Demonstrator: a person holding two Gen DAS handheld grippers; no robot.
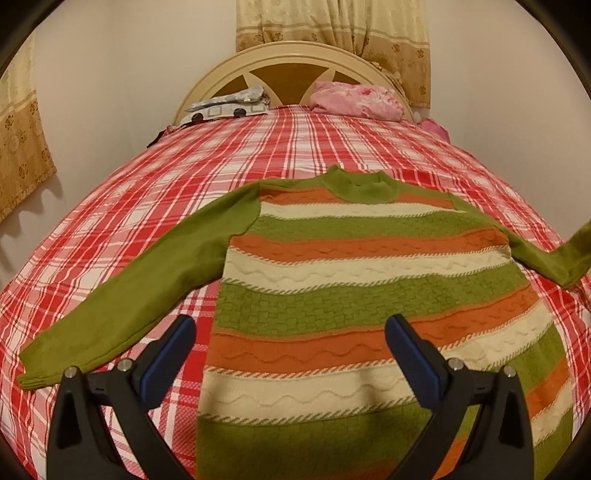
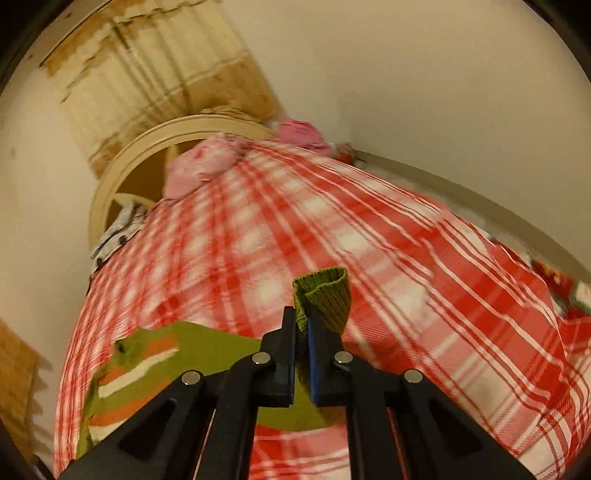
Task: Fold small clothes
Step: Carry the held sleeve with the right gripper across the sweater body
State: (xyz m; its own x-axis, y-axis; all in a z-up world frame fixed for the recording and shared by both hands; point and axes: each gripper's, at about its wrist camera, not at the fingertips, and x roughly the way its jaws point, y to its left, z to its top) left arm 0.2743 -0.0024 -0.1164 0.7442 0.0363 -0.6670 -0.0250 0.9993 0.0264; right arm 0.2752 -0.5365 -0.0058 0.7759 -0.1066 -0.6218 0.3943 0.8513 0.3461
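Note:
A small striped sweater (image 1: 343,280) in green, orange and cream lies flat, neck away from me, on the red plaid bed (image 1: 221,155). Its left sleeve (image 1: 122,299) stretches out flat toward the lower left. My left gripper (image 1: 291,332) is open and empty, hovering over the sweater's lower body. My right gripper (image 2: 302,325) is shut on the ribbed green cuff (image 2: 327,295) of the right sleeve and holds it lifted off the bed; that raised sleeve (image 1: 569,254) shows at the right edge of the left wrist view. The sweater body (image 2: 147,369) lies to the left below.
A cream headboard (image 1: 295,55) stands at the far end, with a grey patterned pillow (image 1: 229,105) and a pink bundle of cloth (image 1: 354,99) in front of it. Curtains (image 1: 332,26) hang behind. A wall runs along the bed's right side (image 2: 461,110).

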